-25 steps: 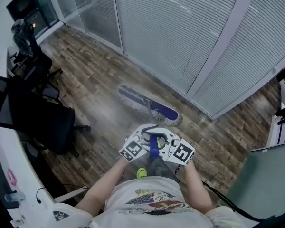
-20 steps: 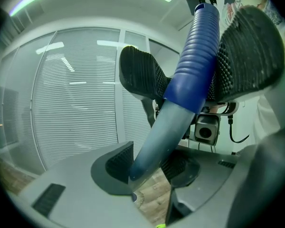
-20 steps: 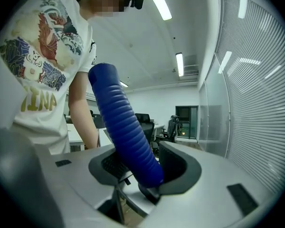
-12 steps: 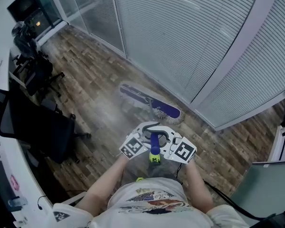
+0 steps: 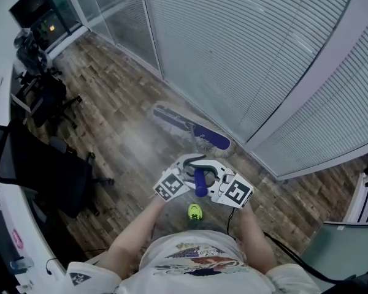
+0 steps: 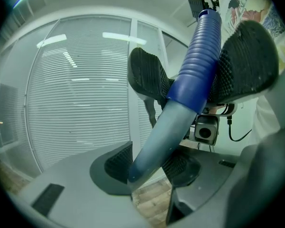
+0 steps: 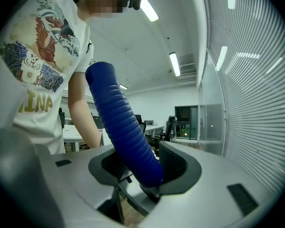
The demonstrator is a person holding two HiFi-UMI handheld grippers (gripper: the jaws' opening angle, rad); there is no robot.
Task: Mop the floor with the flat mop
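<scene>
Head view: the flat mop's head [image 5: 193,132] lies on the wood floor [image 5: 119,112] along the foot of the blind-covered glass wall [image 5: 245,48], while the left gripper [image 5: 187,171] and right gripper [image 5: 213,179] meet at the top of its handle [image 5: 200,184]. Left gripper view: the jaws have just been opening slightly, yet their pads press the pale shaft [image 6: 156,141] between them. Right gripper view: the jaws clamp the blue ribbed grip [image 7: 123,132].
</scene>
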